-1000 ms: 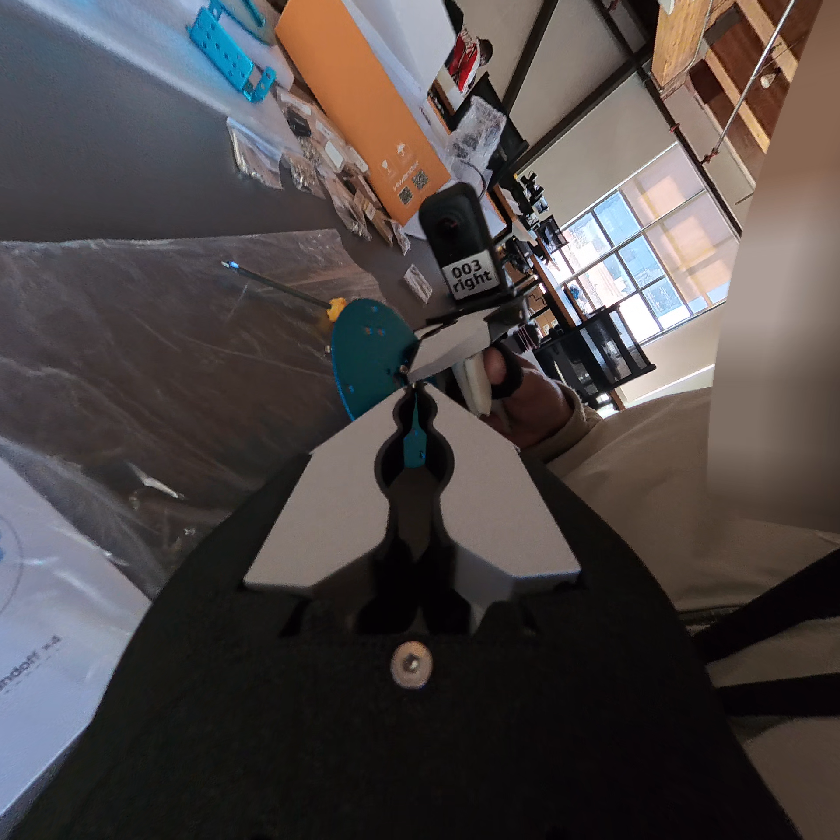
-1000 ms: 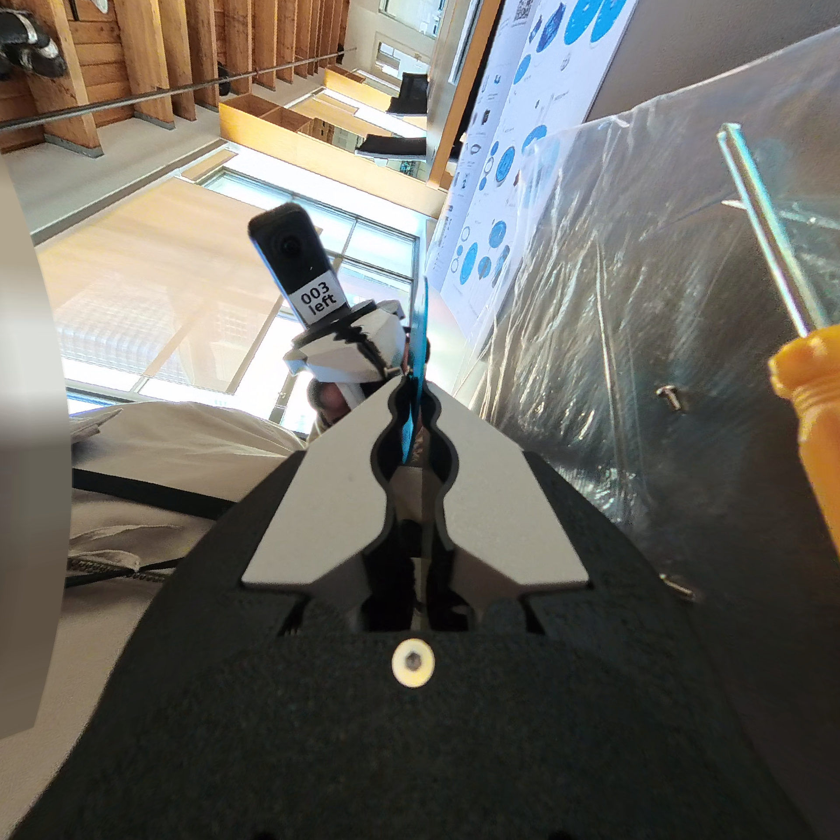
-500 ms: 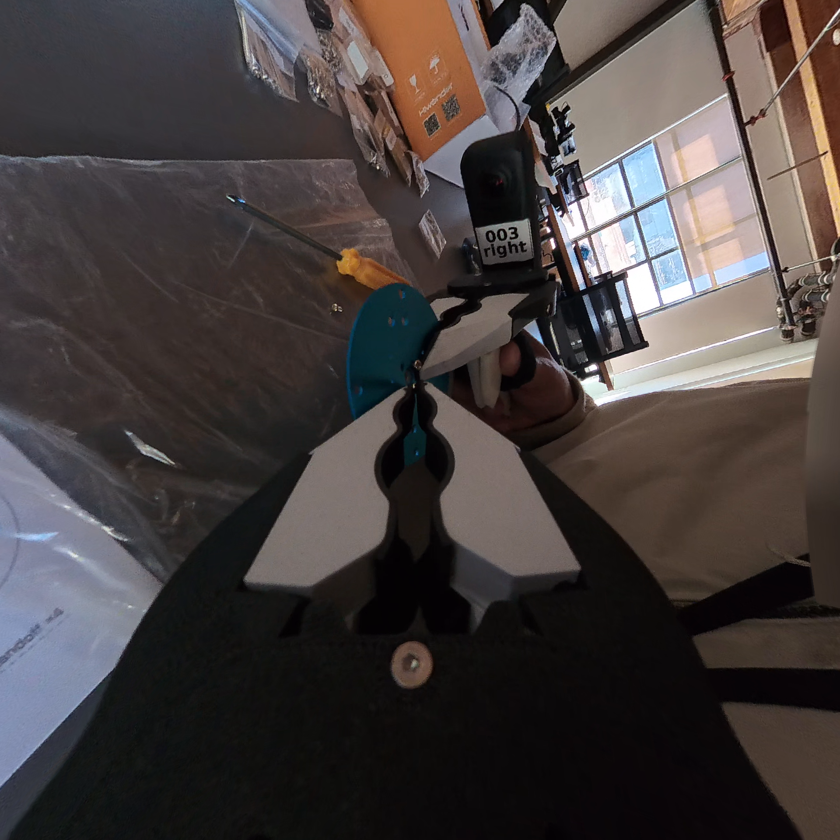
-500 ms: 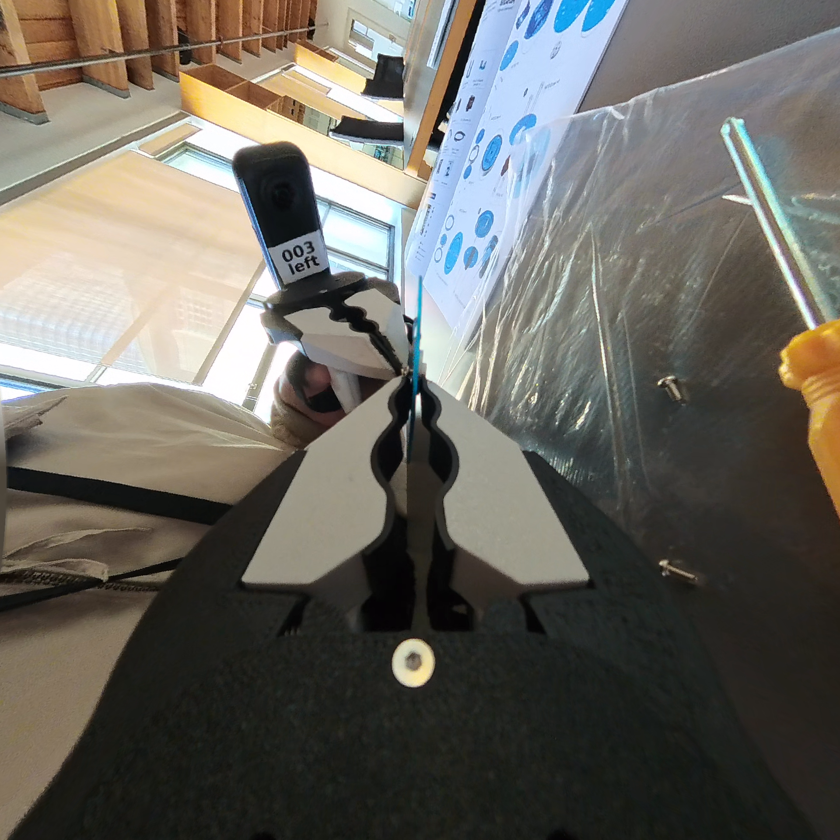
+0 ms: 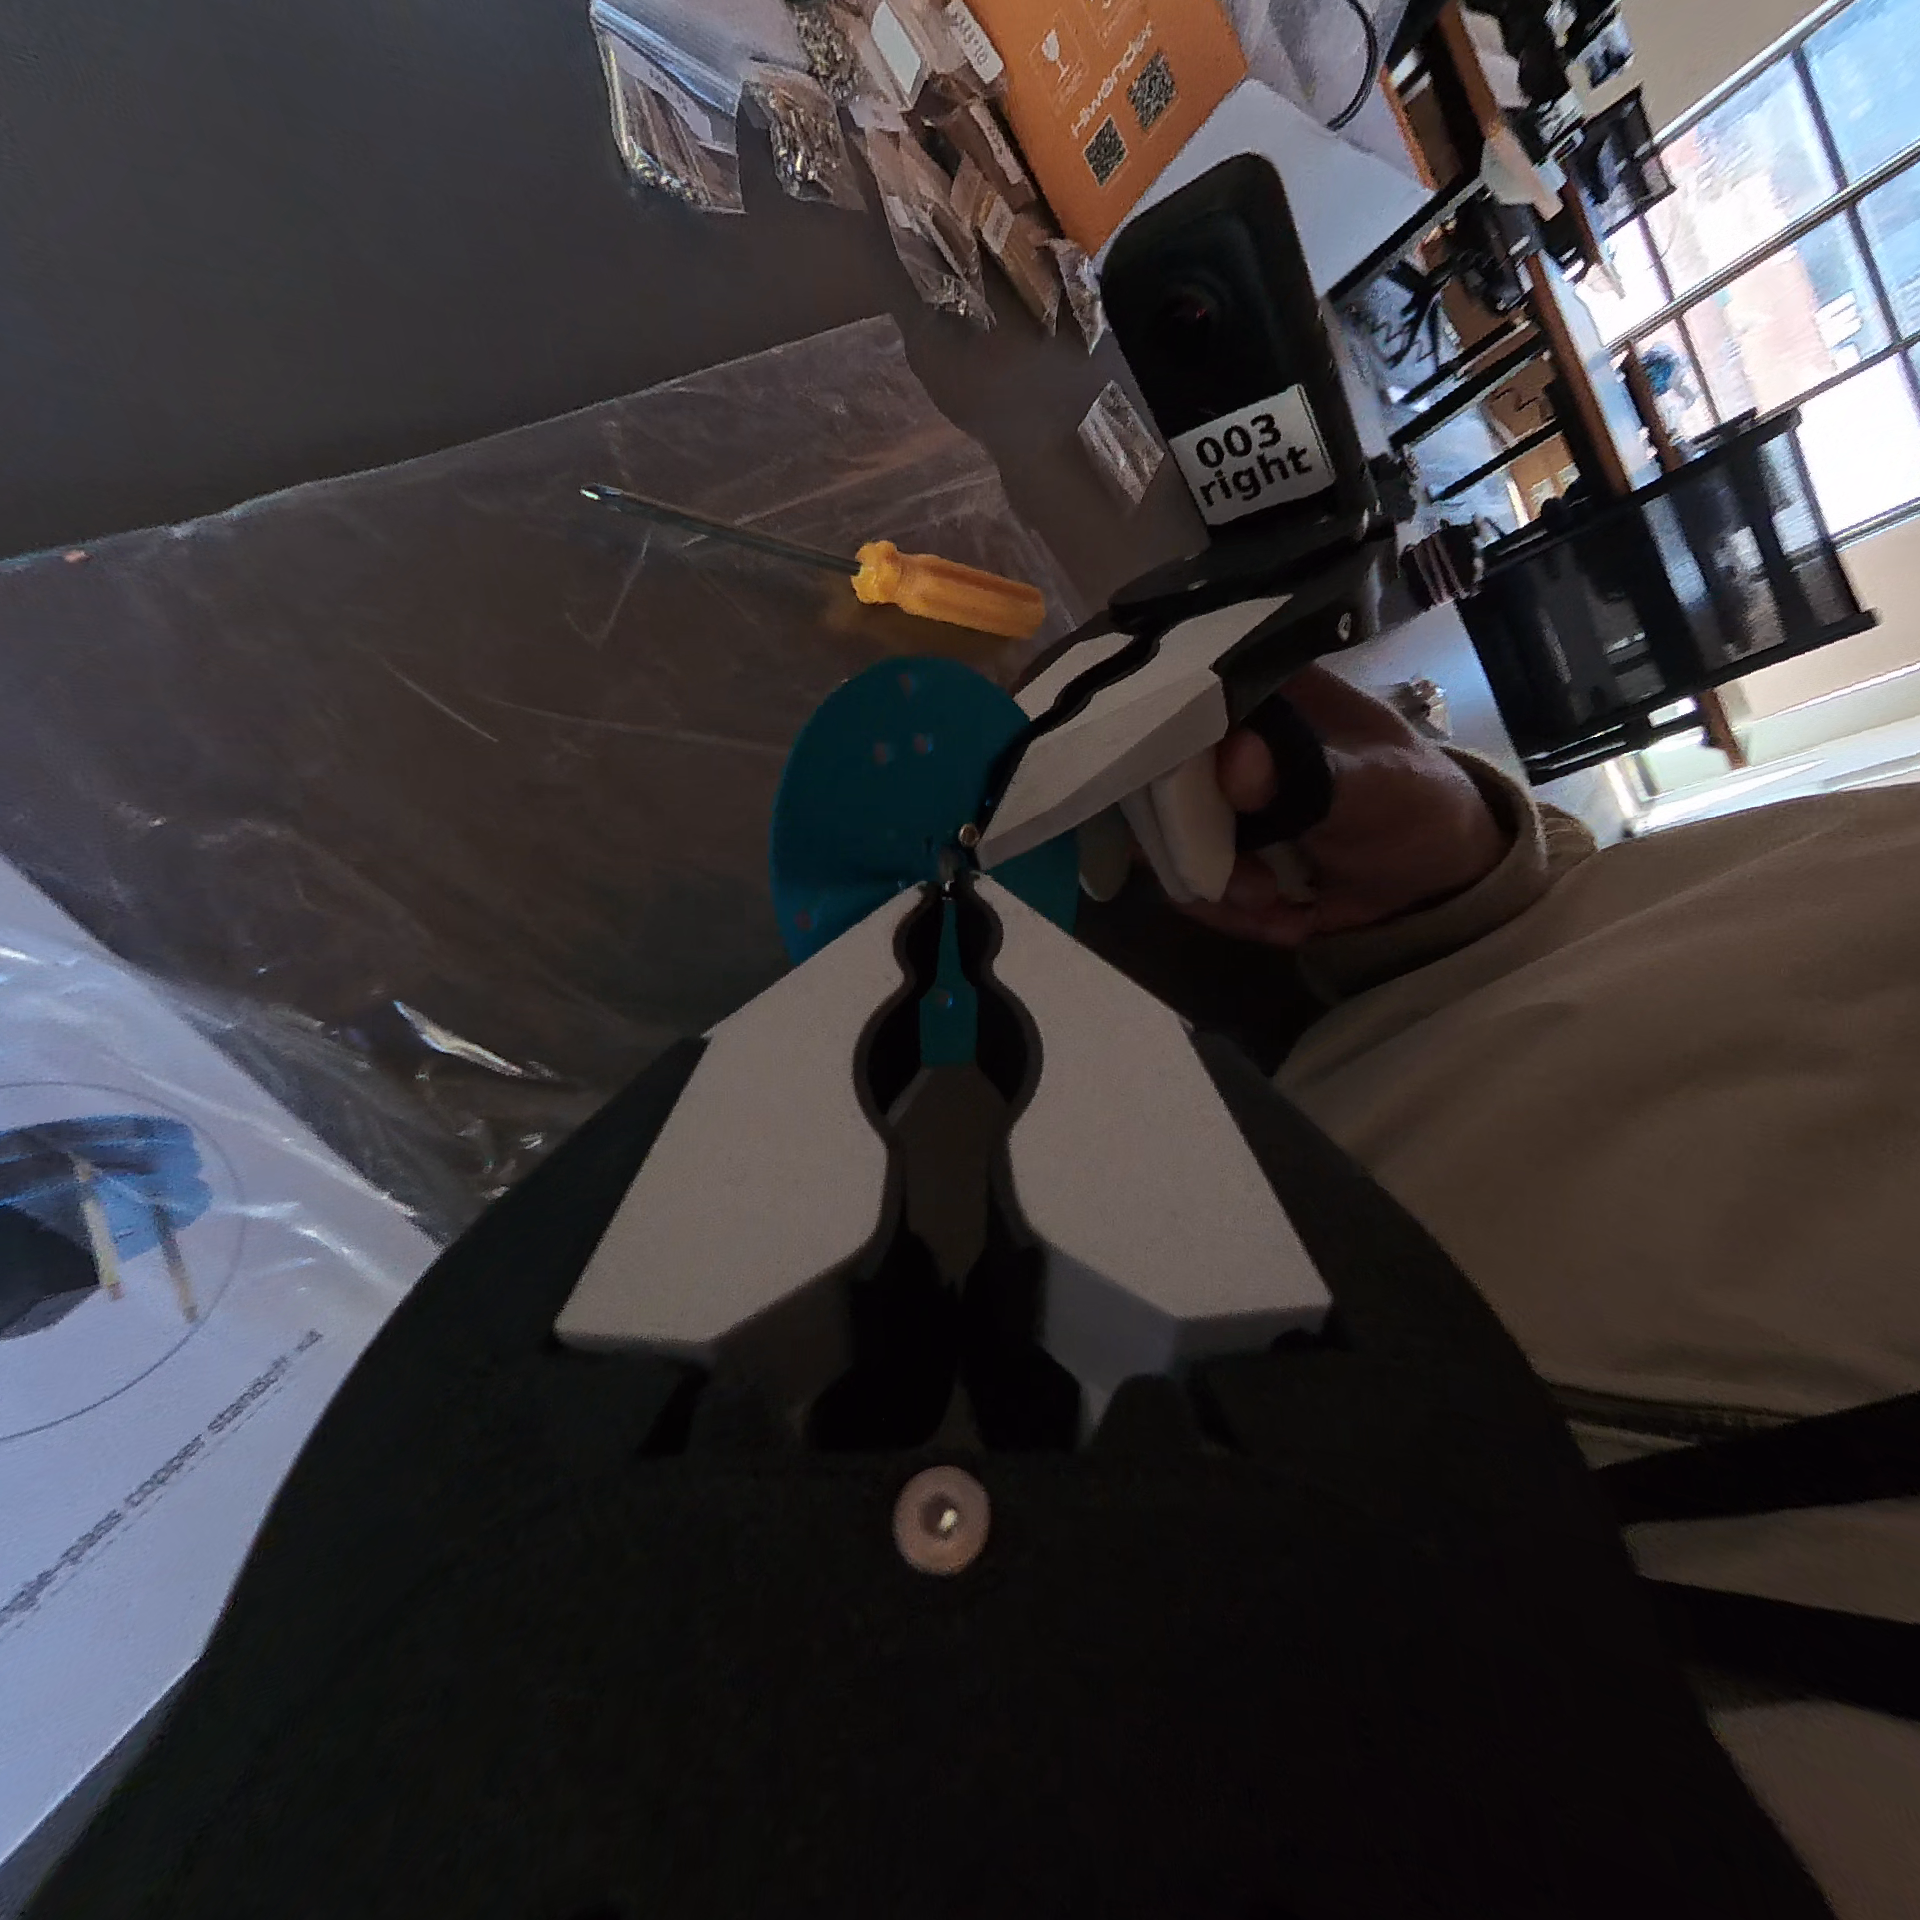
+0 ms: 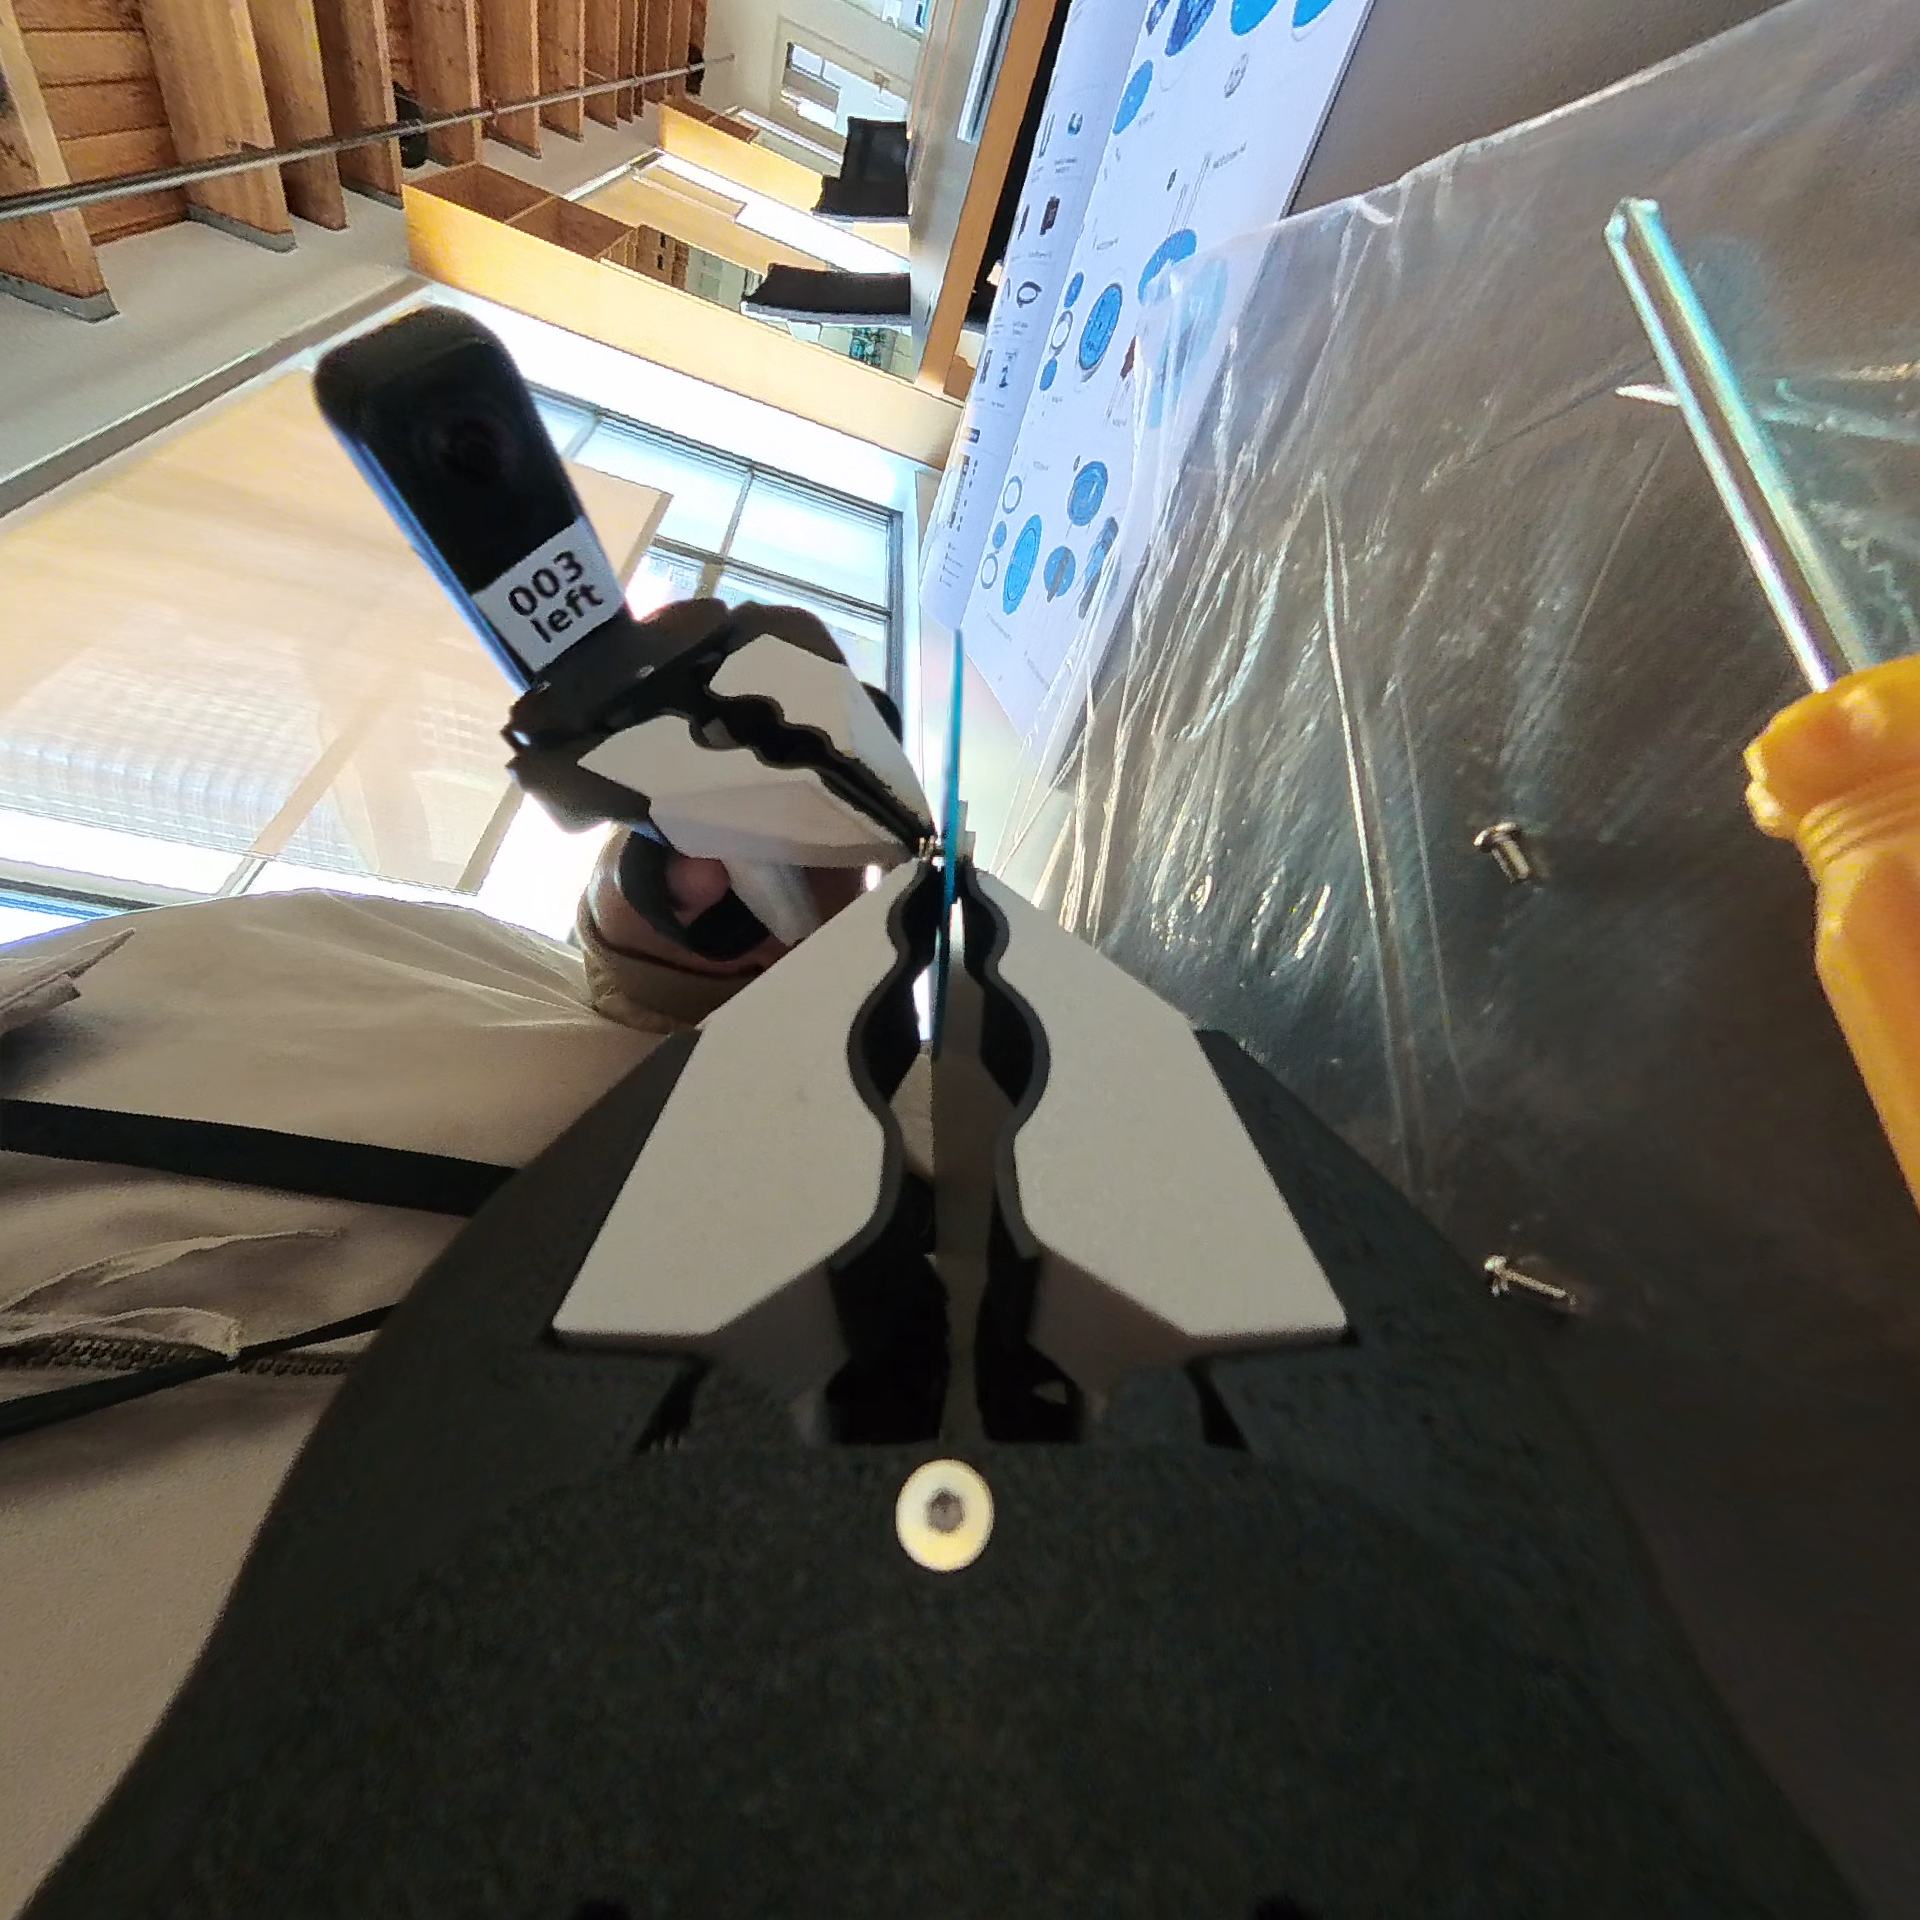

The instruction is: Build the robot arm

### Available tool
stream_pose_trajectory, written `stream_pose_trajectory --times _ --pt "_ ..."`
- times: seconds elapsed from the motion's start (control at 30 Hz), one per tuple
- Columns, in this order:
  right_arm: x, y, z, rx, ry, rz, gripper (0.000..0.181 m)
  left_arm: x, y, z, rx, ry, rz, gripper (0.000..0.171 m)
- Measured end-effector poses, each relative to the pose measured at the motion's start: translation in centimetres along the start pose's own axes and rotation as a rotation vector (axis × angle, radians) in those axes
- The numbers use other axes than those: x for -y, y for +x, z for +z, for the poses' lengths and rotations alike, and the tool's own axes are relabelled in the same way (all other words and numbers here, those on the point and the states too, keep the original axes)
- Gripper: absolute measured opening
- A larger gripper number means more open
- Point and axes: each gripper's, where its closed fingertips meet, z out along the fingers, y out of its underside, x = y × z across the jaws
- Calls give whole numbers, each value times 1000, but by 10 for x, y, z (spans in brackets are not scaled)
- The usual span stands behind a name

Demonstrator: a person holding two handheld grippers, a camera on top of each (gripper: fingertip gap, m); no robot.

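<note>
A round blue plate with small holes is held in the air on edge; in the right wrist view only its thin edge shows. My right gripper is shut on the plate's rim, and it also shows in the left wrist view. My left gripper is shut, with a tiny metal screw pinched at its tips and pressed against the plate's face. It also shows in the right wrist view, tips touching the plate beside my right fingertips.
A yellow-handled screwdriver lies on a clear plastic sheet on the dark table, with two loose screws near it. A printed sheet, small parts bags and an orange box lie around. A person's hand holds the right gripper. Only a small space, under 4 cm, lies between the two pairs of fingers.
Both grippers stayed shut and joined at the blue plate. The pair turned and shifted together, so the screwdriver and the parts bags now show more fully in the left wrist view.
</note>
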Motion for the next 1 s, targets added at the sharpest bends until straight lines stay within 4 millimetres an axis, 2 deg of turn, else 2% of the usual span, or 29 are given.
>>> stream_pose_trajectory --times 0.5,0.73,0.77,1.0 --pt "0 1 0 26 2 49 3 -2 -2 0 211 -50 224 5" --pt "3 -6 -3 86 23 83 3 6 1 -4 150 12 138 5" --pt "3 -6 -3 85 24 81 3 6 -1 -5 160 14 133 0" --pt "3 -7 -3 90 27 80 3 7 0 -6 162 21 149 1"
